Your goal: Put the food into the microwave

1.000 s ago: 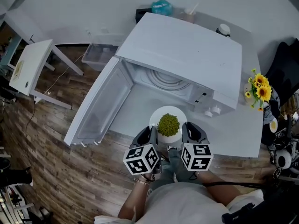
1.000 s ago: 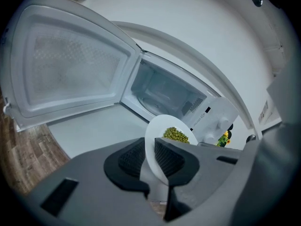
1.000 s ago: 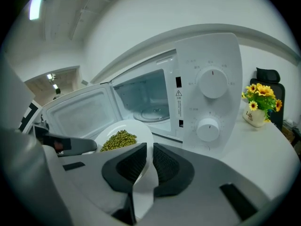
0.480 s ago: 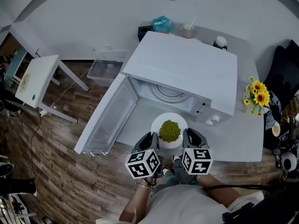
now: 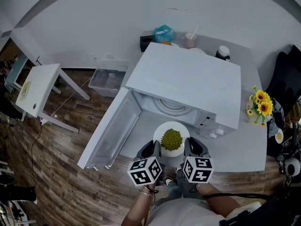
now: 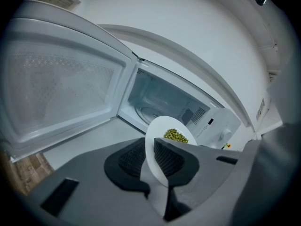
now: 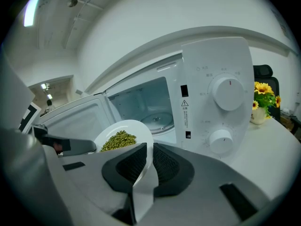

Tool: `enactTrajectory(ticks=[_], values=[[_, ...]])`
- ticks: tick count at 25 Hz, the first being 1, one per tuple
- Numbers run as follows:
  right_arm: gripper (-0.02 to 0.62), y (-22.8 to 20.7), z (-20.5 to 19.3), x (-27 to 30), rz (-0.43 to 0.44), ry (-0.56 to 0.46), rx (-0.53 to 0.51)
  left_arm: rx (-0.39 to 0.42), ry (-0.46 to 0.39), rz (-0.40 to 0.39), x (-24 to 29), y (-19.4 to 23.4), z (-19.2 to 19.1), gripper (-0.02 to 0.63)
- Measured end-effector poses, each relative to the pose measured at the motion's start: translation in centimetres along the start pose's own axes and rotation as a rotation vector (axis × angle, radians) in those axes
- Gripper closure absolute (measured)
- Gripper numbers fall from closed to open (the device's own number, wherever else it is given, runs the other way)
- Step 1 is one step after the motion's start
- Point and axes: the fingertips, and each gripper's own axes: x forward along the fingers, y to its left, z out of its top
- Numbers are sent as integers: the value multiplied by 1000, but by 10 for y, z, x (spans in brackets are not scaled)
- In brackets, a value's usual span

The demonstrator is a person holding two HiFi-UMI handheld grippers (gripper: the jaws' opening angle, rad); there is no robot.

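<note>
Food (image 5: 171, 138): a heap of small green beans, piled at the centre of a round white plate (image 5: 162, 127).

Position: the plate is held level over the front edge of the tabletop (image 5: 244, 145), just before the open mouth of the white microwave (image 5: 188, 76). The door (image 5: 110, 128) is swung wide to the left. The glass turntable (image 7: 157, 118) is bare.

Writing: the control panel carries a warning-triangle label (image 7: 185, 109) beside two dials (image 7: 229, 94). Its small print is too small to read.

Left gripper (image 6: 149, 157): the fingers (image 6: 129, 157) are closed to a narrow gap and pinch the plate's left rim. Right gripper (image 7: 148, 161): the fingers (image 7: 169, 164) pinch the right rim in the same way. The plate spans between them.
</note>
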Motion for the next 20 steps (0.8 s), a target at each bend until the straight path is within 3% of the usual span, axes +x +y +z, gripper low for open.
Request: enactTrajectory(ticks=[20], values=[[543,-9,23,81,-93,-109,92,71,-44,-27,81,28,48,545]])
